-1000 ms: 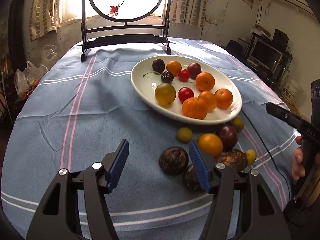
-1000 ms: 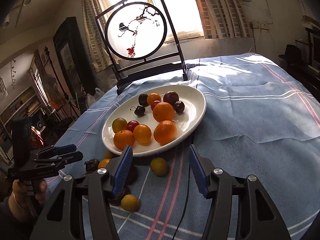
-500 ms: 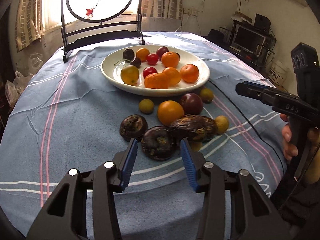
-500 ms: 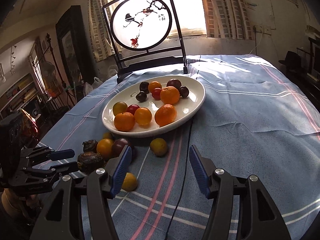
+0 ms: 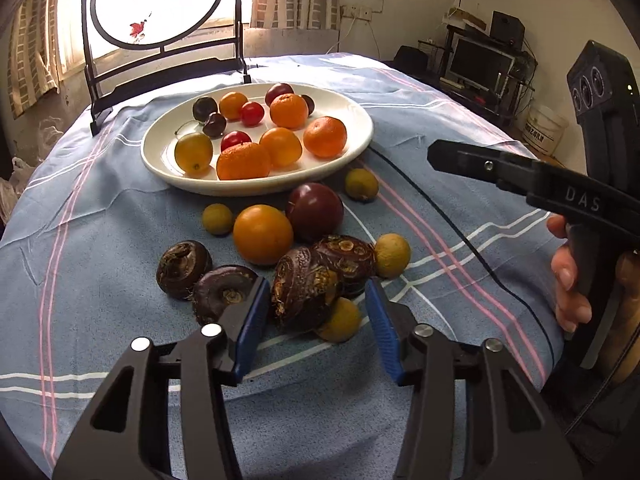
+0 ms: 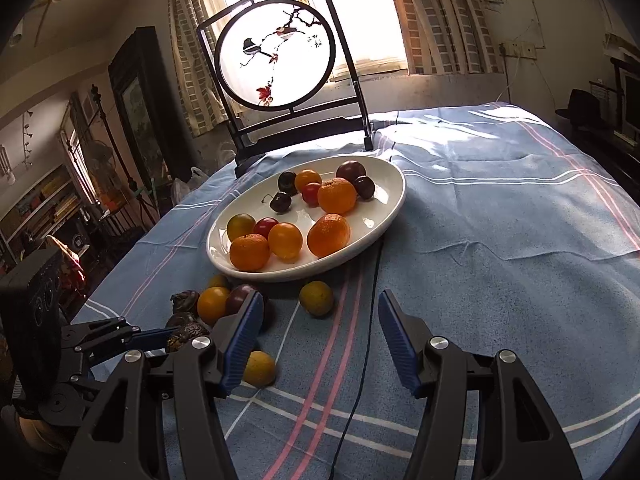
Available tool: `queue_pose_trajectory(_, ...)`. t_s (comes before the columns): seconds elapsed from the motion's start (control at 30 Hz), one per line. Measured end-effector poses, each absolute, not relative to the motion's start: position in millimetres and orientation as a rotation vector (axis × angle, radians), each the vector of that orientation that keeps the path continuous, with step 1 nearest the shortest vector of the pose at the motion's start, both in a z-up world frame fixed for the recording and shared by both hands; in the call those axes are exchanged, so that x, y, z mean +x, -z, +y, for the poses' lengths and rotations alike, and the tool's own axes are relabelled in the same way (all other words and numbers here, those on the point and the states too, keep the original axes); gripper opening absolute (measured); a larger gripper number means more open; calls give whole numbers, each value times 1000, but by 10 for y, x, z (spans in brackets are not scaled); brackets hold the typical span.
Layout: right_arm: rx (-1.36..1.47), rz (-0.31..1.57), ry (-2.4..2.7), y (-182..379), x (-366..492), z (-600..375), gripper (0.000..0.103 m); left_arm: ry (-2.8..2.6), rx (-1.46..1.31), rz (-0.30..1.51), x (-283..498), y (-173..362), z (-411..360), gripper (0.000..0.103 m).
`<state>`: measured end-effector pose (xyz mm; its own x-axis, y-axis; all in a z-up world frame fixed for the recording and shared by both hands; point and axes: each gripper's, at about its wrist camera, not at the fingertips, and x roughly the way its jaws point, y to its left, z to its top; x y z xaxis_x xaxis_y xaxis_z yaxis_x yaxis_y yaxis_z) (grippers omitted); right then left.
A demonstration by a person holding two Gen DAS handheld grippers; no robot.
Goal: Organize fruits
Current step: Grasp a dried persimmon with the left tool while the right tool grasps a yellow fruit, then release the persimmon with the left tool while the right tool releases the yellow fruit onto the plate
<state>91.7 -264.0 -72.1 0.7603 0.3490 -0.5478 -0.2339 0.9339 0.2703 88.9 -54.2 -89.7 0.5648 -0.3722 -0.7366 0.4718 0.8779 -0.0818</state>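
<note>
Both tools share one build: matte black plastic arms with triangular cut-outs, round silver screw heads at the pivots, and flat blue ribbed pads lining the inner faces of the fingers. On the left gripper [image 5: 316, 320] four such screws show. The right gripper [image 6: 320, 340] carries the white letters "DAS" along its side in the left wrist view, and a boxy black housing with three round openings sits above its handle. A bare hand [image 5: 568, 276] wraps that black handle.
</note>
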Motion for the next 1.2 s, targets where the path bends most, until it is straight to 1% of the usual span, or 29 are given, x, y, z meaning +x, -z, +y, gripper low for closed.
queue_pose_trajectory(0.03,190,633,-320,722,917,-2636,60,500,104,833,901,898,-500,43)
queue_pose_trajectory(0.1,189,630,-323,723,913,-2636,60,506,72,826,892,869,-434,36)
queue_pose_trajectory(0.3,184,644,-332,725,923,-2624,60,505,32,799,814,792,-318,36)
queue_pose_trajectory(0.4,146,702,-385,754,922,-2535,60,491,-12,802,811,739,-181,35)
queue_pose_trajectory(0.57,4,793,-467,839,817,-2290,60,472,-62,738,694,526,68,36)
queue_pose_trajectory(0.63,-64,813,-467,871,809,-2169,49,468,-68,722,656,474,126,36)
queue_pose_trajectory(0.67,-99,830,-462,898,817,-2103,42,467,-70,716,639,460,142,36)
queue_pose_trajectory(0.7,-123,841,-457,917,830,-2054,39,468,-73,713,624,453,153,36)
queue_pose_trajectory(0.87,-175,858,-460,953,870,-1912,37,474,-78,715,596,468,182,36)
queue_pose_trajectory(0.9,-171,866,-469,958,884,-1907,31,474,-80,717,598,475,186,36)
queue_pose_trajectory(0.93,-169,878,-476,967,889,-1898,27,475,-84,718,598,479,189,36)
queue_pose_trajectory(1.03,-149,878,-479,960,875,-1934,27,473,-92,717,614,482,205,36)
queue_pose_trajectory(1.2,-24,808,-502,780,804,-2166,27,477,-104,706,675,427,216,36)
